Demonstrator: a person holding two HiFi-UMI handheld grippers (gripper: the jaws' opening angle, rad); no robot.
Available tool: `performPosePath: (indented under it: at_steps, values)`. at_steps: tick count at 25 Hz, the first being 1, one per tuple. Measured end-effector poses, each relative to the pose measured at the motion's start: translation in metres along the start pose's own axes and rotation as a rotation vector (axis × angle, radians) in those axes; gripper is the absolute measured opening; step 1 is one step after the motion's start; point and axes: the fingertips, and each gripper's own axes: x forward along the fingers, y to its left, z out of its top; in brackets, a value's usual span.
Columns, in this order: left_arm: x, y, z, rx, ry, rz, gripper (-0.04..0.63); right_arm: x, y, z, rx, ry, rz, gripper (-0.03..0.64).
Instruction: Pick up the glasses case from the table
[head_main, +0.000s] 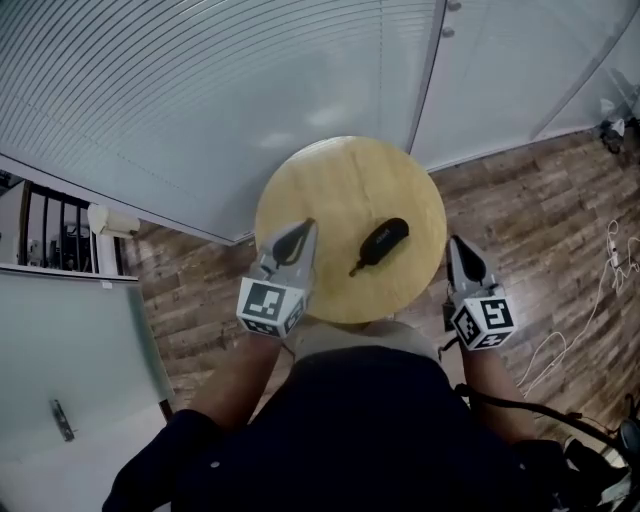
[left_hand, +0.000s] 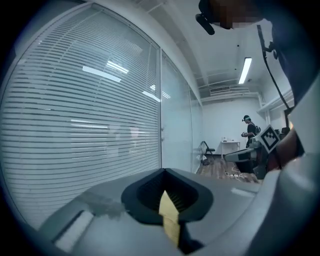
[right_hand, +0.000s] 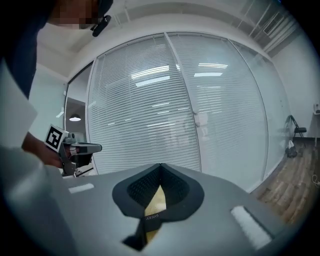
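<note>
The round wooden table (head_main: 340, 180) is sitting under and between both grippers. The left gripper (head_main: 297, 235) and the right gripper (head_main: 457, 245) are squeezing their jaws together, holding nothing. The black glasses case (head_main: 383, 241) is lying between them, touching neither.

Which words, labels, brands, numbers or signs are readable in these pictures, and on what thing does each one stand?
On the right gripper, small white print on the dark jaw rim: too small and blurred to read.
On the left gripper and the right gripper, square markers: black-and-white patterns, no letters.
On the glasses case and the table: no text visible.
</note>
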Motion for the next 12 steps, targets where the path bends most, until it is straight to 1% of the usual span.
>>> performPosePath:
  at_steps: [3, 7, 12]
  values:
    - [0.019, 0.007, 0.005, 0.013, 0.015, 0.022, 0.003, 0.025, -0.013, 0.001, 0.0, 0.02, 0.043, 0.008]
    - [0.032, 0.012, 0.004, 0.008, 0.041, 0.033, 0.003, 0.049, -0.023, -0.004, 0.034, 0.053, 0.061, 0.008]
    - [0.049, 0.019, -0.017, -0.027, 0.079, 0.02, 0.003, 0.073, -0.023, -0.022, 0.053, 0.108, 0.061, 0.008]
